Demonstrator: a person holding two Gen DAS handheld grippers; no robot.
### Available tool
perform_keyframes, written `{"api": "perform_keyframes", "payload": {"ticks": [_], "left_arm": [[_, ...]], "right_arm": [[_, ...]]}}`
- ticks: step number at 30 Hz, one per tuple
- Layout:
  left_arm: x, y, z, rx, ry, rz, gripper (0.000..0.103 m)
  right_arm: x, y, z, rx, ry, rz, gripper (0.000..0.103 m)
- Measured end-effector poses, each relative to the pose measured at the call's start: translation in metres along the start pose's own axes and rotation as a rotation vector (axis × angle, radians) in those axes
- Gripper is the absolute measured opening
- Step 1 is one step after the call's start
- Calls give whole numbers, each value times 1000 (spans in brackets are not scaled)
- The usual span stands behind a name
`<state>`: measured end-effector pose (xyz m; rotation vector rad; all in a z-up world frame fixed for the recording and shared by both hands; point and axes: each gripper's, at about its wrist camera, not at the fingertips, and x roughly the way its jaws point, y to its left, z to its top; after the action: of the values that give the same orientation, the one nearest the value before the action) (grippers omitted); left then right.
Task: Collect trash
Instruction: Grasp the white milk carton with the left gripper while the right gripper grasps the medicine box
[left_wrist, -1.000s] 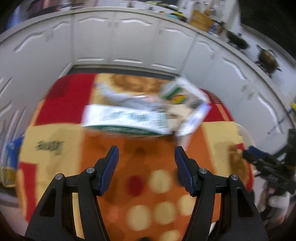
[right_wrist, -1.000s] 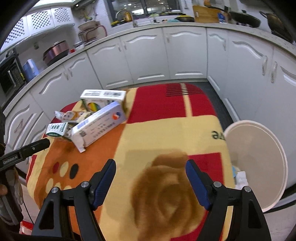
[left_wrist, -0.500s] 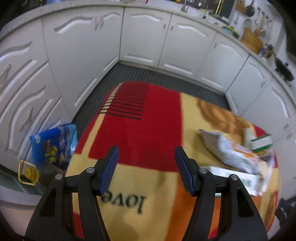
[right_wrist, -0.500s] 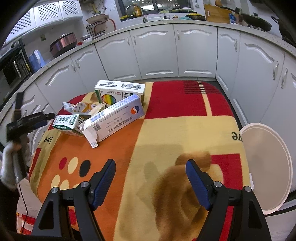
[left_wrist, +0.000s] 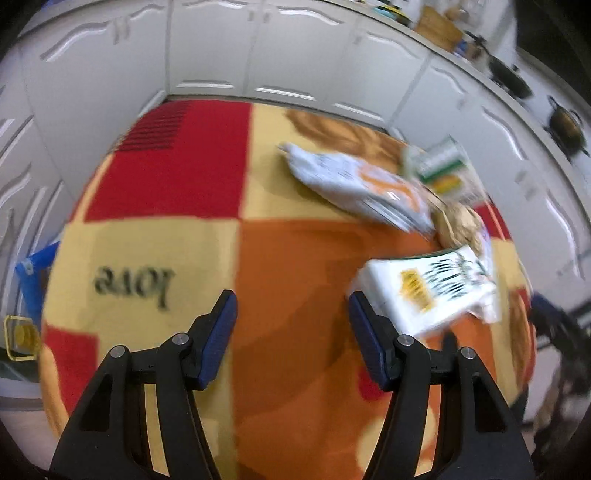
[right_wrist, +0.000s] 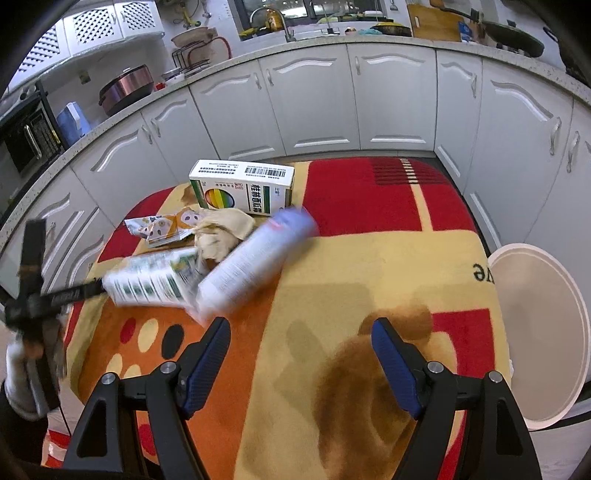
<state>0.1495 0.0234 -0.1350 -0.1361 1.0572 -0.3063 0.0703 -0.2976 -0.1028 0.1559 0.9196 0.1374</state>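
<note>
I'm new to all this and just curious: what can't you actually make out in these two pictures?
- Long white box, right view: print lost to motion blur.
- Green-striped carton, right view: blurred too.
- White bin, right view: inside hidden by its lid.
- Blue bag, left view: mostly hidden behind the table.

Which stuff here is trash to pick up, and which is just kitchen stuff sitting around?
Trash job: rainbow box, long white box, green-striped box, crumpled paper, snack wrapper, white bin.
Just around: rice cooker, frying pan, cutting board.

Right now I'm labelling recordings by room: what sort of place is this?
A home kitchen, most likely: white cabinets run under a countertop carrying a sink tap, a frying pan and a cooker pot.
</note>
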Motion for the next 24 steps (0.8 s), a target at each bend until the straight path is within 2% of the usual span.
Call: {"api": "perform_keyframes", "payload": {"ticks": [6, 9, 13, 17, 20, 24], "left_arm": [[-25, -10, -11, 23, -14, -129, 62], [-34, -19, -4, 68, -30, -192, 71], [-39, -34, 2, 142, -41, -260, 78], [-23, -62, 14, 288, -32, -248, 78], [-8, -77, 14, 366, 5, -244, 78], [15, -97, 12, 453, 71, -203, 78]], "right_arm": [[-3, -6, 1, 9, -2, -7, 77], [-3, -10, 1, 25, -1, -9, 77], [-3, -13, 1, 38, 2, -6, 77], [-2, -14, 2, 47, 8, 1, 78], [-1, -16, 3, 61, 11, 11, 79], [2, -19, 6, 83, 21, 15, 80]]}}
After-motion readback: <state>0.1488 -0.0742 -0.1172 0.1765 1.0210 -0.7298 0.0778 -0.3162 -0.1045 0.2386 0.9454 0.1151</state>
